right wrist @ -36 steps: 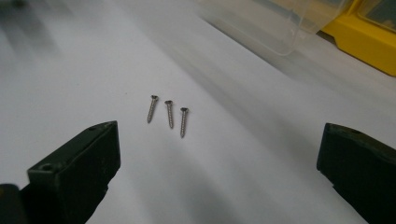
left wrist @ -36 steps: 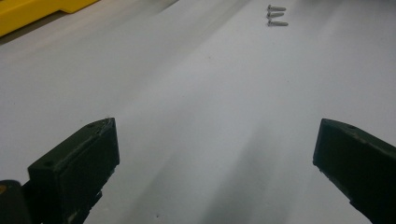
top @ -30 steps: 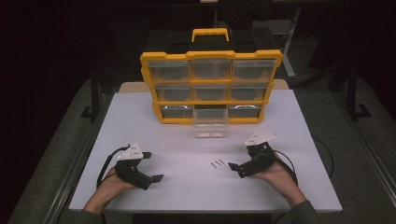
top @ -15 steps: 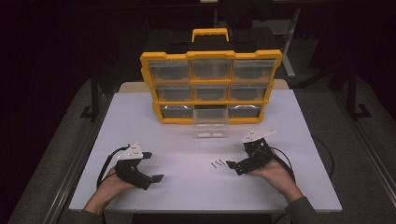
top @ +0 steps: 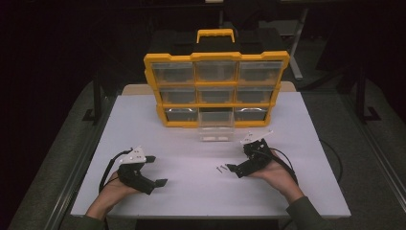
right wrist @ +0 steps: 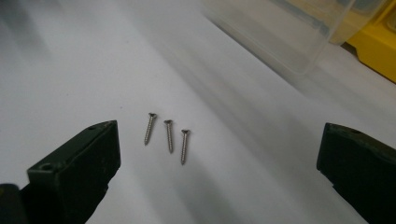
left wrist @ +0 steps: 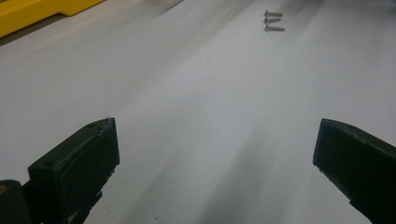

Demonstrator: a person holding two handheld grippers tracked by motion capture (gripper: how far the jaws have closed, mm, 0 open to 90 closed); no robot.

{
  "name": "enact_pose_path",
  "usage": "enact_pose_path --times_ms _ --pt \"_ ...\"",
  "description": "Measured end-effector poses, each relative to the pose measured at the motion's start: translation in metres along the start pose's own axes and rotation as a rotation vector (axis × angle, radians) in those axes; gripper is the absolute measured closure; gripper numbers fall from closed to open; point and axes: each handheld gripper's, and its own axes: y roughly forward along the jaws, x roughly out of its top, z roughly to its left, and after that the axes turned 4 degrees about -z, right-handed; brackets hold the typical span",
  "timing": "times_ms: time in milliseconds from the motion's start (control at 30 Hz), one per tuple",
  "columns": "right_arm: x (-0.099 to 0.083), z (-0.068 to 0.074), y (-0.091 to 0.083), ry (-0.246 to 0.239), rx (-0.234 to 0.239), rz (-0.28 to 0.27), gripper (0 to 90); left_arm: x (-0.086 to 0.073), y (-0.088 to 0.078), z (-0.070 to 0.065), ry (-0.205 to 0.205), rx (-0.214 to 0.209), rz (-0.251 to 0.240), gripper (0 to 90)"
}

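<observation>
Three small silver screws lie side by side on the white table; they also show as screws in the high view and far off as screws in the left gripper view. My right gripper hovers just right of them, open, its jaws wide apart with nothing between. My left gripper rests near the front left of the table, open and empty. A yellow organizer with clear drawers stands at the back; its bottom middle drawer is pulled out.
The clear pulled-out drawer lies just beyond the screws. Dark floor and table-frame rails surround the white top. Bare white surface spreads between the two grippers and along the front edge.
My right gripper has moved forward and left, closer to the screws. The left gripper and the screws have stayed where they were.
</observation>
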Motion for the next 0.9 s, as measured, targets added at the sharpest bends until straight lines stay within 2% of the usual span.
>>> enact_pose_path --times_ms 533,667,900 --pt "0.013 0.003 0.011 -0.022 0.008 0.014 0.0 0.000 0.001 0.000 0.000 -0.005 0.001 0.3" --pt "0.017 0.004 0.012 -0.019 0.015 -0.004 1.0 0.000 0.000 0.000 0.000 -0.005 0.002 0.2" --pt "0.022 0.005 0.016 -0.031 0.008 0.001 1.0 0.000 0.001 0.000 -0.001 -0.004 0.002 0.2"
